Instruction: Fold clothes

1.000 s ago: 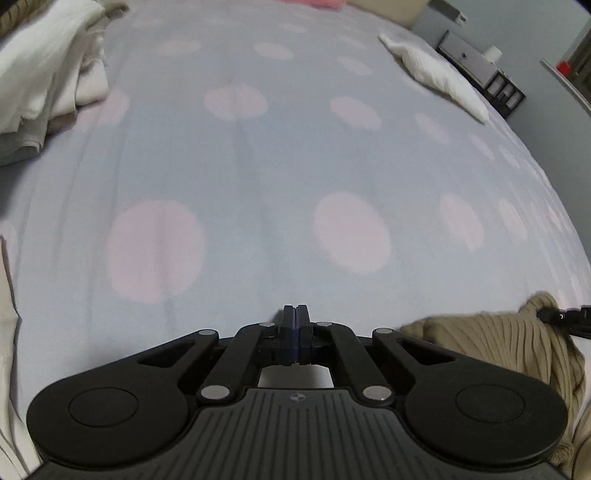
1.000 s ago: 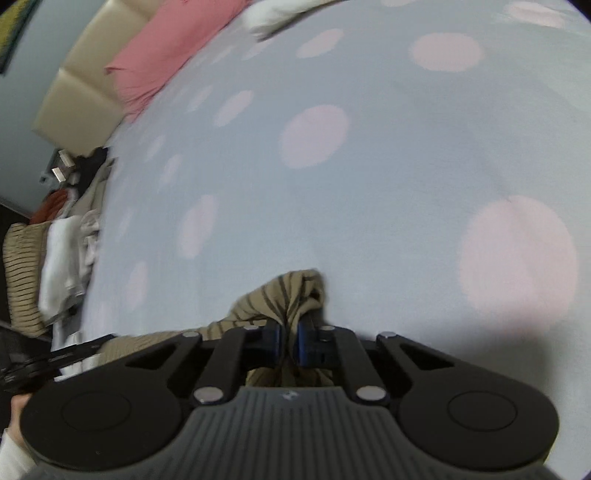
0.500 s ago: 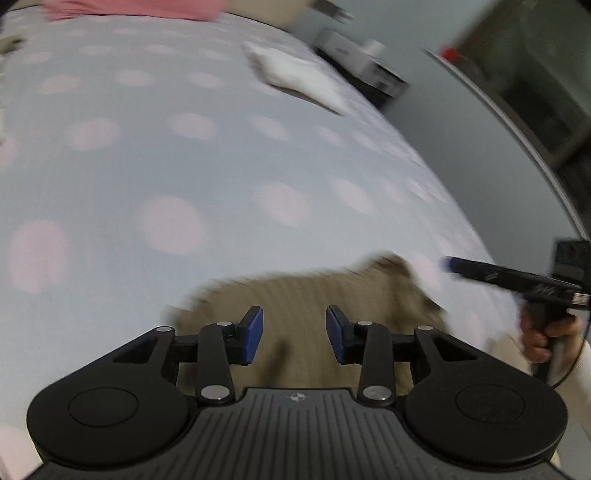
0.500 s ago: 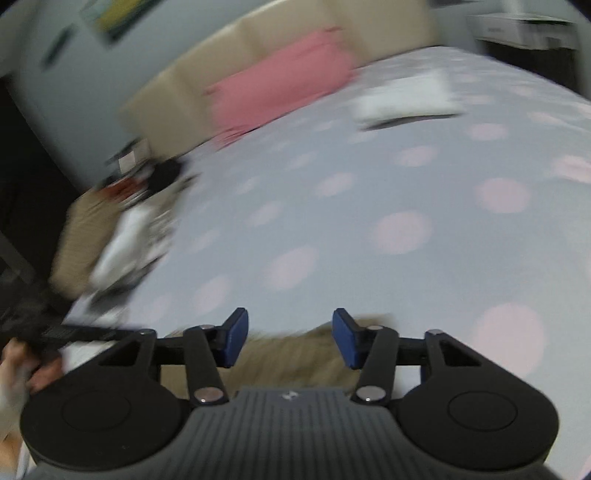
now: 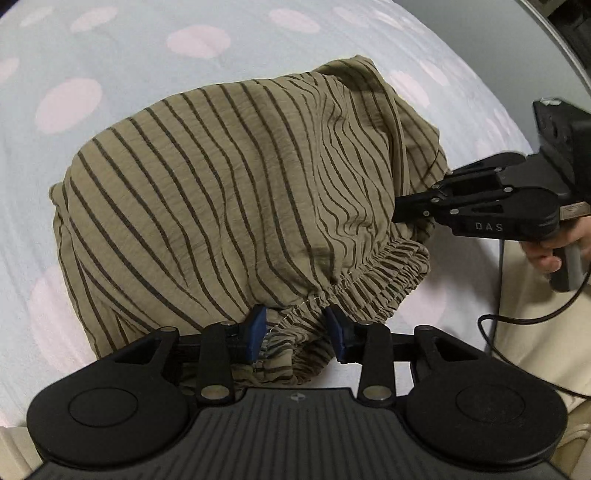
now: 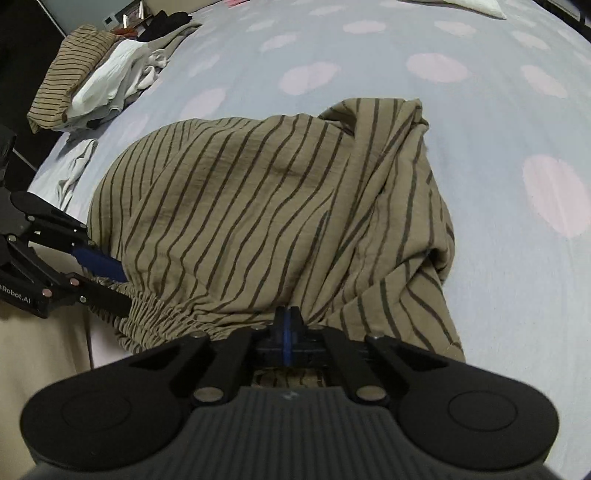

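Left gripper (image 5: 295,334) sits partly open, blue pads (image 5: 255,332) either side of the gathered elastic waistband (image 5: 373,273) of an olive-brown striped garment (image 5: 236,199); fabric is bunched between the pads, but whether they actually press on it I cannot tell. Right gripper (image 6: 287,325) is fully closed, pads together at the garment's near edge, seemingly with a thin fold of the striped cloth pinched in, though the contact is partly hidden by the fingers. From the left wrist view the right gripper comes in from the right side, tip buried in the garment's right edge just above the waistband, a person's hand (image 5: 550,247) on its handle and a black cable (image 5: 517,317) trailing below. Garment lies crumpled in a mound at the near edge of the bed, on a pale blue sheet with pink dots (image 6: 480,147), waistband toward the near edge, a loose flap sticking up at the far side. Pile of other clothes (image 6: 96,77), striped and white, sits at the far left corner of the bed in the right wrist view. White item (image 6: 476,5) lies at the far edge.
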